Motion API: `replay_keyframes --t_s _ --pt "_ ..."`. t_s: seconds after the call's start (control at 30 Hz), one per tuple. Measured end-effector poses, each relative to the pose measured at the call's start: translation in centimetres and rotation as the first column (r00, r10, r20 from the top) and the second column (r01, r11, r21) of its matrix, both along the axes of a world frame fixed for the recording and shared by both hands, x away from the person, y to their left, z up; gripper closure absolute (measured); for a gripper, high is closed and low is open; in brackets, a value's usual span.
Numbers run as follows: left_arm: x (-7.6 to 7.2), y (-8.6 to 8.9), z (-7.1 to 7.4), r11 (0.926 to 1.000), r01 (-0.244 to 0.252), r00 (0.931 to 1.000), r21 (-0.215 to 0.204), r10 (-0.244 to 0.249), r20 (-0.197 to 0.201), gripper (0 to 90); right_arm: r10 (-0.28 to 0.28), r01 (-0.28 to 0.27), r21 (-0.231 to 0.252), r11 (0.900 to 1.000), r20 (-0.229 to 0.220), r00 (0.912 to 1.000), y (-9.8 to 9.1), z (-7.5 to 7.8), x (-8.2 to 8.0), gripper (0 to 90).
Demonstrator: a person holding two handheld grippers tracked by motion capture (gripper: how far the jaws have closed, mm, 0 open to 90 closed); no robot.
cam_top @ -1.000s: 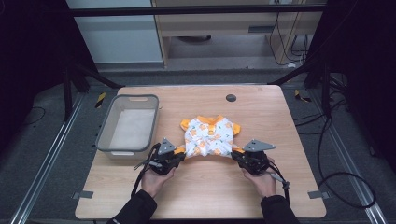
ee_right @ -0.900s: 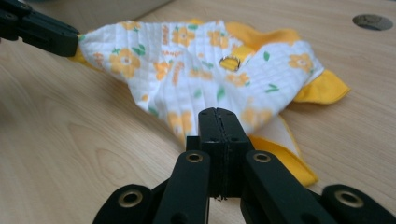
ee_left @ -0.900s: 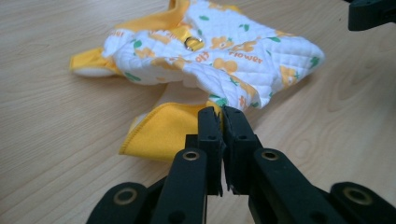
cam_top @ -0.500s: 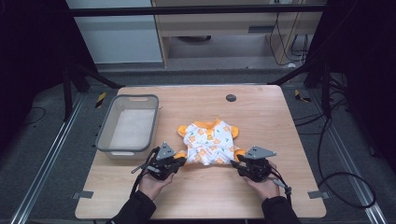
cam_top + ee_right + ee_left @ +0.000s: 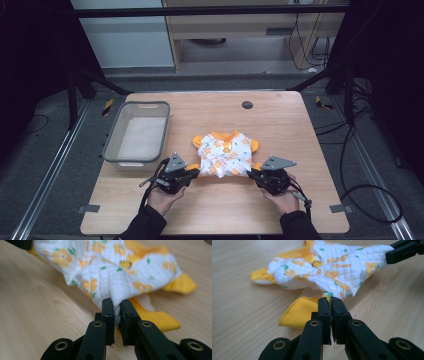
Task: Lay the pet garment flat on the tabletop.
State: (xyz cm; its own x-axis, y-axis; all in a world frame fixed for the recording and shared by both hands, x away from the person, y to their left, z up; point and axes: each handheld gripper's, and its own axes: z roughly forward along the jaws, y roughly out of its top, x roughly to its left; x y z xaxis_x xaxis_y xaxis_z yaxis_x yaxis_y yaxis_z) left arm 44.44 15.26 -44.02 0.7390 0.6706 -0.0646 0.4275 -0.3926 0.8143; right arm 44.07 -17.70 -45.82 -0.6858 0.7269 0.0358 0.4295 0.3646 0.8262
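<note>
A small quilted white garment (image 5: 225, 152) with orange flowers and yellow trim lies crumpled on the wooden table (image 5: 280, 125). My left gripper (image 5: 197, 173) sits at its near left corner. In the left gripper view this gripper (image 5: 330, 301) is shut on the garment's (image 5: 332, 267) edge beside a yellow cuff. My right gripper (image 5: 250, 173) is at the near right corner. Its jaws have just been closing, and in the right gripper view it (image 5: 117, 303) pinches a fold of the garment (image 5: 112, 265). The right gripper's black jaws (image 5: 404, 250) also show far off in the left gripper view.
A grey plastic bin (image 5: 112, 150) stands at the table's left side, close to my left hand. A small dark round cap (image 5: 247, 105) sits in the tabletop near the back edge. Bare wood lies behind and to the right of the garment.
Both grippers have shifted slightly toward the front edge, and the garment has come with them and bunched narrower. The right gripper let go and took hold of the fabric again.
</note>
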Motion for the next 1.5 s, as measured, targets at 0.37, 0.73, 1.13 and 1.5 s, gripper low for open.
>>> replay_keyframes --t_s 0.37,0.73,1.13,1.5 --pt "1.7 0.3 2.6 0.9985 -0.04 0.9992 -0.037 0.04 0.001 86.3 -0.044 0.054 0.131 0.9899 -0.073 0.9964 -1.1 2.7 1.4 82.8" --pt "7.1 -1.5 -3.8 0.9849 -0.131 0.9727 0.113 0.15 -0.177 85.4 -0.196 0.196 -0.018 0.9804 -0.179 0.964 0.2 -2.9 7.0 78.9" --pt "3.8 0.2 -0.6 0.9908 -0.125 0.9921 0.052 0.125 0.002 50.0 -0.15 0.151 0.019 0.9884 -0.025 0.9884 -1.3 0.3 4.1 59.2" --pt "0.3 1.5 -3.0 0.9852 -0.115 0.9934 0.127 0.114 0.013 39.5 -0.104 0.105 0.018 0.9944 -0.017 0.9944 -4.1 -1.2 -0.2 46.7"
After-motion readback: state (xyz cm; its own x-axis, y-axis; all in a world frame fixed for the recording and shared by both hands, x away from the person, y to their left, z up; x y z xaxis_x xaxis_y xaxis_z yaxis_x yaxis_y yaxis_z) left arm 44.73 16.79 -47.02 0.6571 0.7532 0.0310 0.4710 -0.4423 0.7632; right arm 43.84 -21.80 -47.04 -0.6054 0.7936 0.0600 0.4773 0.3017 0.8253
